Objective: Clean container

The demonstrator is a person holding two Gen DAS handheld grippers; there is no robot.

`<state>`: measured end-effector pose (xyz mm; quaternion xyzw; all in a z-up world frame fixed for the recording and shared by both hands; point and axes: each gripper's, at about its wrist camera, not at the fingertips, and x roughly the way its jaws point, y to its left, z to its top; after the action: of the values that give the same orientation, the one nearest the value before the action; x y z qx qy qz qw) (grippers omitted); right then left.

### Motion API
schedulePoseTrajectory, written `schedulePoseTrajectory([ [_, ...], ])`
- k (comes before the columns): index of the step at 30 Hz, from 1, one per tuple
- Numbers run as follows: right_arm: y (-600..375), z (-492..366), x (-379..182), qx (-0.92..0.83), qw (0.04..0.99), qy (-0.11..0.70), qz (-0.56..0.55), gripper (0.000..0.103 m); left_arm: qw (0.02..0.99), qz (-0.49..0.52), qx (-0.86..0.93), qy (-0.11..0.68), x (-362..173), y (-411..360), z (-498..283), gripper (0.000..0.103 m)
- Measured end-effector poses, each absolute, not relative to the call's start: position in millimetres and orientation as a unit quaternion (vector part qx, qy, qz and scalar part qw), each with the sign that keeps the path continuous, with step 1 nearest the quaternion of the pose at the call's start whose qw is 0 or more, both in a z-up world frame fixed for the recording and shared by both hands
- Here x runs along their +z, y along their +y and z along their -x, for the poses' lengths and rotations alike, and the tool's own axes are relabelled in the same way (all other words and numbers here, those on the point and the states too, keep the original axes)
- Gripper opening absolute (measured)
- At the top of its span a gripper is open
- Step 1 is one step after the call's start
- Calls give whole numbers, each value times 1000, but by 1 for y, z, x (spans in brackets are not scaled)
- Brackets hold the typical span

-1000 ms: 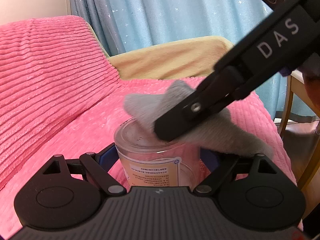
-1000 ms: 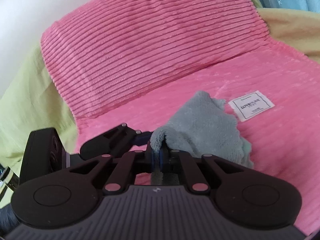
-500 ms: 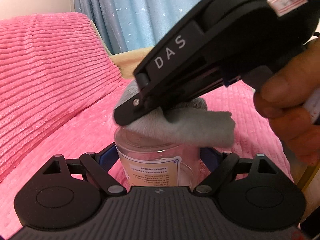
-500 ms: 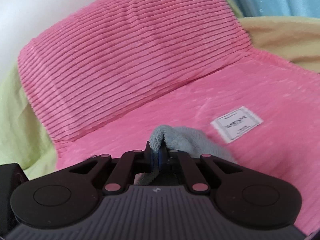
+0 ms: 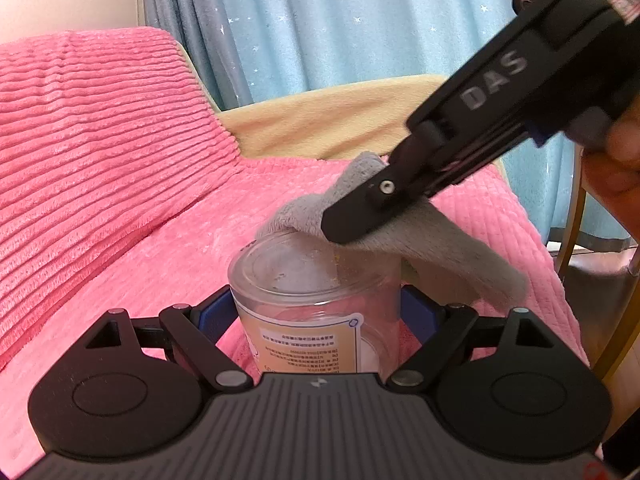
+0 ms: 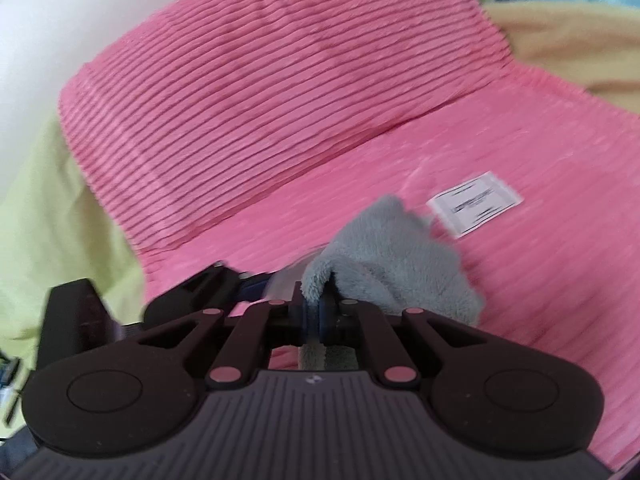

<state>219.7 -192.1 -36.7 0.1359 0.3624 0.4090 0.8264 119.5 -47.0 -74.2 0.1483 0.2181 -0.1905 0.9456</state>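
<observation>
1. You are holding the jar [image 5: 316,304] upright in the left gripper [image 5: 318,312], its jaws closed on the jar's sides and a blue pad [image 5: 214,312] pressing on each side. The jar is sitting low between the fingers, over the pink cover [image 5: 120,184].

2. You are clamping the grey cloth [image 6: 384,256] in the right gripper [image 6: 314,312]. Its jaws have just been opening slightly, yet the frames show the pads nearly together with a fold of cloth pinched between them.

3. The relation that governs the coming move: the jar's long axis is standing vertical, with its flat top facing up, and the right gripper is coming in from above and from the right in the left wrist view, sloping downward. The cloth [image 5: 400,236] is lying just over the far right edge of the top; whether it is pressing on it or only draping there cannot be told.

4. The right hand is the nearer one to the surface being wiped; the left is only steadying.

5. Materials: the jar is a clear, smooth, rigid cylinder with a printed paper label [image 5: 308,344] and small specks on its top. Judge it slippery under side load.

6. The cloth is a soft, fluffy pile, folded and limp, with a loose tail hanging to the right.

7. The cover is a ribbed plush, yielding, with a white tag [image 6: 474,204] lying on it.
</observation>
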Motion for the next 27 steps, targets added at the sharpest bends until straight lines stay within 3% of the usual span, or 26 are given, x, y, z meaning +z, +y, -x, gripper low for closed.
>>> schedulePoseTrajectory([
  [9, -165, -226, -41, 406, 830, 349, -159, 2, 946, -146, -188, 220, -71, -66, -102, 87],
  [18, -166, -231, -35, 350, 873, 323, -106, 2, 948, -142, -180, 221, -69, -78, -91, 87],
  [27, -192, -219, -33, 345, 863, 349, -116, 3, 946, -148, -180, 223, -65, -86, -67, 87],
])
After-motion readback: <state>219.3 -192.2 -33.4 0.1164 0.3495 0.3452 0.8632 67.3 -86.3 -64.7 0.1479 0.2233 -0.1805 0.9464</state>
